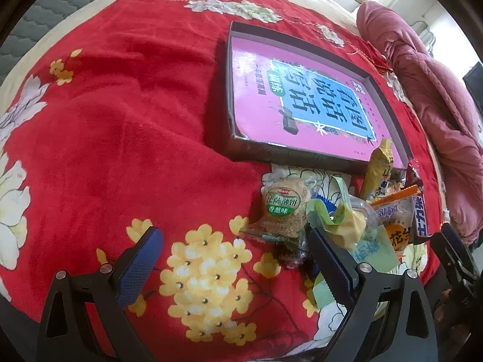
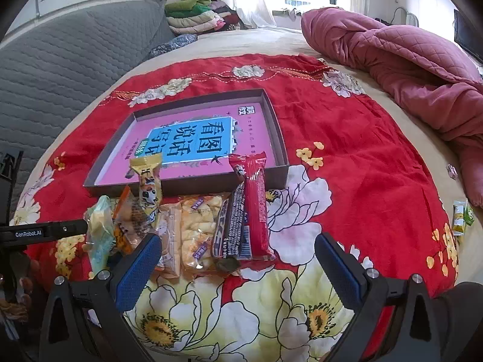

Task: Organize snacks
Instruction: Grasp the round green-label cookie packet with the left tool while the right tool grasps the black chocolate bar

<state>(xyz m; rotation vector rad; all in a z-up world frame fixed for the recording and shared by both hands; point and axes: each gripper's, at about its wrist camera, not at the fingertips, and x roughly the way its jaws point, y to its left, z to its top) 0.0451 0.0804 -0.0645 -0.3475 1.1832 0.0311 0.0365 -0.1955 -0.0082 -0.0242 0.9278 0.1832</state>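
Red flowered bedspread point(image 2: 347, 138) fills both views, a shallow dark box point(image 2: 273, 120) with a pink printed sheet in its bottom lying at centre frame, its long side facing me, with a pink quilt point(image 2: 407, 60) bunched at upper right. My snack packets sit in a row along the box's near wall: in the right wrist view, a red wafer bar point(image 2: 256, 208) and a dark chocolate bar point(image 2: 234, 226) lie side by side, long axes running up the frame toward the box, the red bar's far end resting on the box wall. Left of them come pale puffed-snack packets point(image 2: 196, 229), then a yellow cow-print packet point(image 2: 148, 181) leaning up against the box wall.

My right gripper point(image 2: 238, 265) stands wide and empty, and the two bars lie in the frame directly above the gap between its fingers, so I judge this hand the nearer one for them. My left gripper point(image 1: 235, 259) is also spread wide, holding nothing; the round green-label cracker packet point(image 1: 282, 208) lies up and to the right of its gap, with a pale green bag point(image 1: 359, 235) pressed beside its right finger. Nothing rests inside the box yet
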